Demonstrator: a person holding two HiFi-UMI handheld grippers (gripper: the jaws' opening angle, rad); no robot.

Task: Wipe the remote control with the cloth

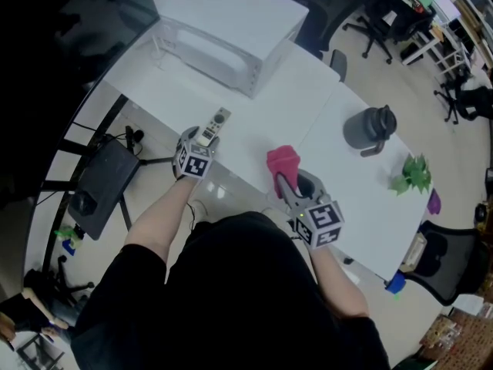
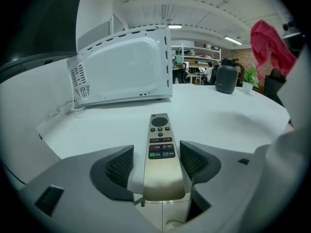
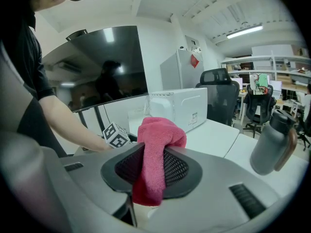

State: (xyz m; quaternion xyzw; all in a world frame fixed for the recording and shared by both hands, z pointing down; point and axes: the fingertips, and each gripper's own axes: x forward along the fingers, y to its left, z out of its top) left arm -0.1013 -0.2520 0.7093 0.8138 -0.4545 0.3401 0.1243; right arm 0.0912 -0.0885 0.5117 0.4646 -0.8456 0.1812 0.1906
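Looking down, the head view shows the remote control (image 1: 213,125) at ten o'clock of the pink cloth (image 1: 281,161). Left gripper view: the left gripper (image 2: 156,150) has its fingers released, the remote control lying between them. Right gripper view: the right gripper (image 3: 151,168) has its fingers grasping the cloth.

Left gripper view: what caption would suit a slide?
The left gripper, jaws open, straddles a gold remote before a white microwave.

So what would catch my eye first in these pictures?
Probably the bright pink cloth, pinched in the right tongs above the near edge of the white table. Next, the gold remote between the open left tongs, with a white microwave behind it.
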